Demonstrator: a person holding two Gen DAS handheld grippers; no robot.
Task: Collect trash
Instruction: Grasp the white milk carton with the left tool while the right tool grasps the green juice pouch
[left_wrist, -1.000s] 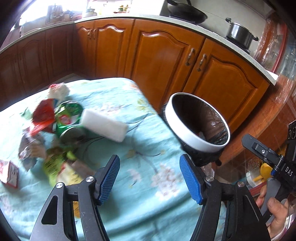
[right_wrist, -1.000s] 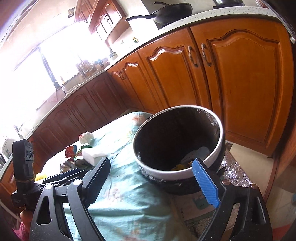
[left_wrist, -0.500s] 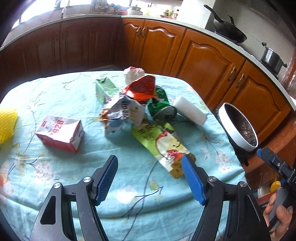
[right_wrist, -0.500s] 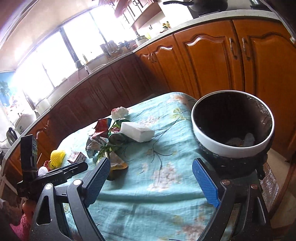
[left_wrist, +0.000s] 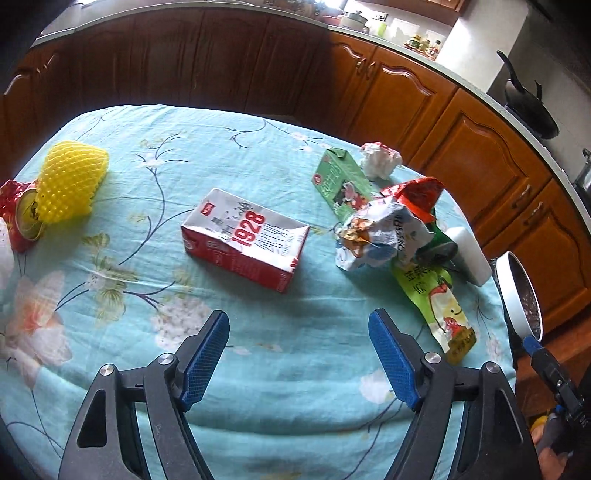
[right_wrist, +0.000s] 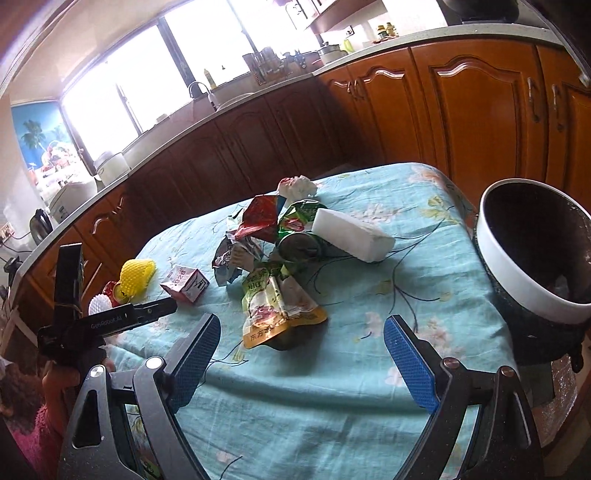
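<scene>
Trash lies on a table with a light blue flowered cloth (left_wrist: 280, 373). A red and white "1928" carton (left_wrist: 245, 238) lies just beyond my open, empty left gripper (left_wrist: 298, 352). A heap of wrappers (left_wrist: 384, 229), a green carton (left_wrist: 340, 184), a green pouch (right_wrist: 275, 306), a can (right_wrist: 301, 245) and a white block (right_wrist: 351, 234) lie to its right. My right gripper (right_wrist: 301, 350) is open and empty, just short of the pouch. A white-rimmed bin with a black liner (right_wrist: 532, 247) stands at the table's right edge.
A yellow foam net (left_wrist: 70, 184) and a red can (left_wrist: 18, 214) lie at the table's far left. A crumpled tissue (left_wrist: 380, 160) lies behind the heap. Brown kitchen cabinets (right_wrist: 461, 107) run behind the table. The left gripper's body (right_wrist: 110, 317) shows in the right wrist view.
Both views have swung left, away from the bin and over the table. The 1928 carton now lies straight ahead of the left gripper. Both grippers stay open.
</scene>
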